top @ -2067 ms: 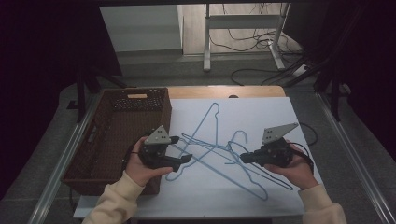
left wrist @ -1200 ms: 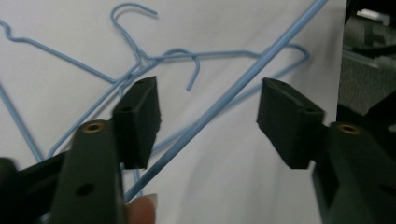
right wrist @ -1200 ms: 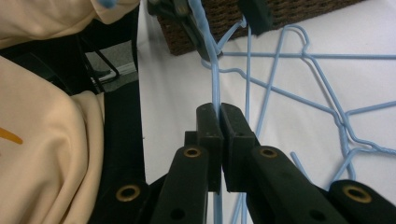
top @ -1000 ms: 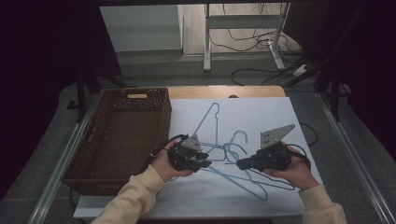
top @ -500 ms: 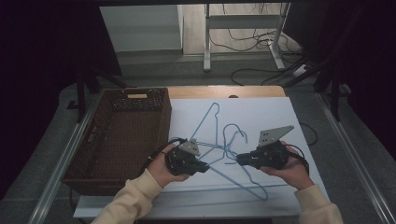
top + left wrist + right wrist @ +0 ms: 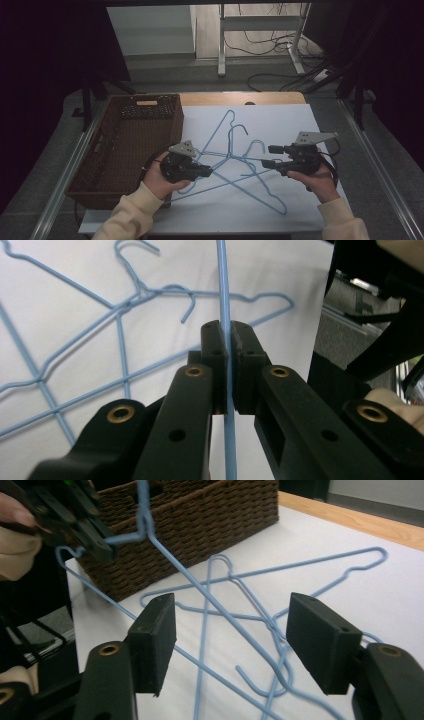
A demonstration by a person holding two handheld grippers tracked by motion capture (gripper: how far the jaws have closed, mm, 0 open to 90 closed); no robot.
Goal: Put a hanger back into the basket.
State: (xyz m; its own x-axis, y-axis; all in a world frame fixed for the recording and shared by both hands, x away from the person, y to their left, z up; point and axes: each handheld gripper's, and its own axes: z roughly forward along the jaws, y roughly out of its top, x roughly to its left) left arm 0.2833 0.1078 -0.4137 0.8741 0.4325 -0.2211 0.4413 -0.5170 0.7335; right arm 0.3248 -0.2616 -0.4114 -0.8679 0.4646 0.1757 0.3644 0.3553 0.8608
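Observation:
A tangle of blue wire hangers [image 6: 229, 156] lies on the white sheet [image 6: 300, 120]. My left gripper [image 6: 209, 172] is at the tangle's left side, shut on one hanger wire [image 6: 222, 290] that runs straight up between its pads [image 6: 215, 347]. In the right gripper view that left gripper [image 6: 102, 547] holds the wire [image 6: 190, 577] at a bend, raised off the sheet. My right gripper [image 6: 267, 156] faces it from the right. Its jaws have just been opening and now stand wide [image 6: 232, 610], with hanger wires beyond them and nothing touching the pads.
A brown wicker basket [image 6: 125, 150] stands at the sheet's left edge, close behind my left hand, and its wall [image 6: 200, 515] is visible from the right. A wooden table edge [image 6: 240, 97] borders the far side. A metal frame and cables stand on the floor beyond.
My left gripper reached right into the hangers, shut on a wire and drew back left a little with it. The right gripper's jaws went from shut to wide apart.

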